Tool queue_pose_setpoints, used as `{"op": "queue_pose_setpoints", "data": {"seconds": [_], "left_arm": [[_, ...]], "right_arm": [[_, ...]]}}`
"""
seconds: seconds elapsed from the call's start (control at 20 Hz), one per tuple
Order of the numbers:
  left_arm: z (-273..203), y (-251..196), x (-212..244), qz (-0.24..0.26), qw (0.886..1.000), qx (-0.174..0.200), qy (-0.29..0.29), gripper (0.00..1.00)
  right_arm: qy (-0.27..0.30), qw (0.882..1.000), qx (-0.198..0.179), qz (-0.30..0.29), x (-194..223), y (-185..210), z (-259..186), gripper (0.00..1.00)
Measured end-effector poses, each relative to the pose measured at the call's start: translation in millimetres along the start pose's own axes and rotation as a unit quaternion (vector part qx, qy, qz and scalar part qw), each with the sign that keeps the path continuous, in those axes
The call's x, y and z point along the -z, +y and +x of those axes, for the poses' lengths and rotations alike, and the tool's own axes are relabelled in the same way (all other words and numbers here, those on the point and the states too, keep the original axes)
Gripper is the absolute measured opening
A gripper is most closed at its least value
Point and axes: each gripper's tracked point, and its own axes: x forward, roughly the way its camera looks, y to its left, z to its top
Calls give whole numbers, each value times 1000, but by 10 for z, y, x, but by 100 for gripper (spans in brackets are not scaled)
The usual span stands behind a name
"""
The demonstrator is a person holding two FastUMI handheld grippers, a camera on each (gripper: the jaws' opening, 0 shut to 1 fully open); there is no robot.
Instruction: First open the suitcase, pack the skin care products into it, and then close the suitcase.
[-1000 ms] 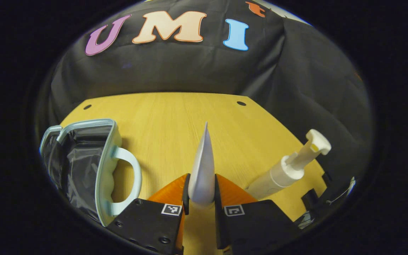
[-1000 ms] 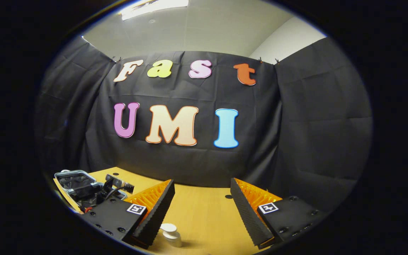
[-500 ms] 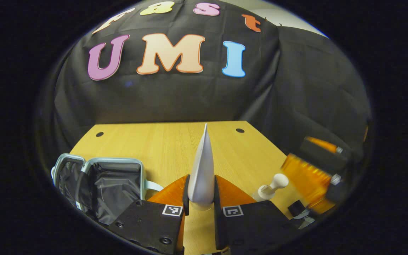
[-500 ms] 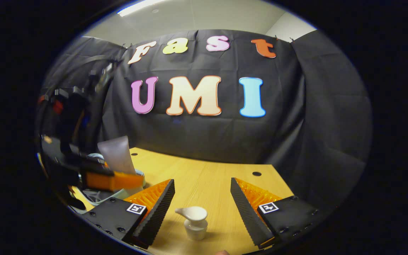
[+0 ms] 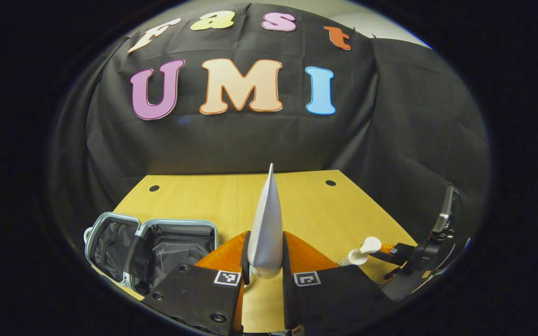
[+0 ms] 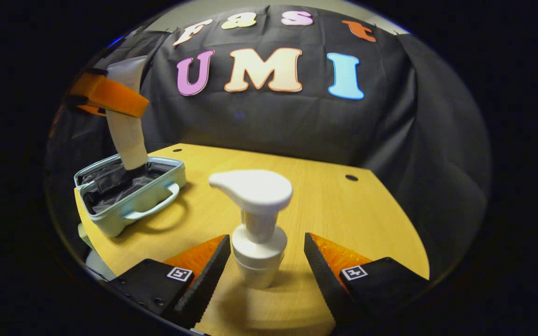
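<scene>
- In the left gripper view, the tube [image 5: 266, 224] is standing between the left gripper's [image 5: 266, 261] fingers at 6 o'clock, tip pointing to 12.
- The open suitcase [image 5: 150, 249] is lying on the table [image 5: 231, 196] at 8 o'clock, left of the tube.
- The pump bottle [image 5: 360, 252] is standing at 4 o'clock, with the right gripper [image 5: 404, 256] just beside it on the right.
- In the right gripper view, the pump bottle [image 6: 257, 224] is standing upright between the right gripper's [image 6: 264, 275] parted fingers at 6 o'clock.
- The suitcase [image 6: 129, 196] is sitting at 9 o'clock, near the table's [image 6: 343, 210] left edge.
- The left gripper [image 6: 105, 95] is hanging at 10 o'clock, above the suitcase, with the tube [image 6: 126, 126] reaching down to the suitcase's opening.
</scene>
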Motion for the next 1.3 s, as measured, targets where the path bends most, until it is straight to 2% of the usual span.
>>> {"op": "queue_pose_setpoints", "data": {"seconds": [0.05,0.15,0.2,0.5,0.75,0.95,1.0,1.1,1.3], "left_arm": [[-17,31,16,0,1000,-6,2,27],[-38,137,63,2,1000,-19,11,27],[-60,208,104,3,999,-29,19,27],[-124,998,375,3,993,-87,79,27],[-135,1730,875,-3,978,-124,169,27],[-131,1960,1375,-23,961,-124,246,27],[-108,1982,1504,-26,956,-121,265,24],[-54,2029,1665,-31,950,-117,287,27],[129,2139,1705,-31,951,-112,287,27]], "right_arm": [[4,1000,-5,10,1,-1,-31,96],[8,1000,-8,16,-6,-37,0,60],[7,1000,-10,18,-50,-53,2,58],[-24,999,-13,40,-580,0,-115,58],[-56,997,-6,49,-1026,221,-290,58],[-67,997,10,36,-1135,383,-353,58],[-64,997,11,38,-1121,430,-358,58],[-59,997,14,37,-1106,490,-378,58],[-61,997,21,32,-1172,544,-437,58]]}}
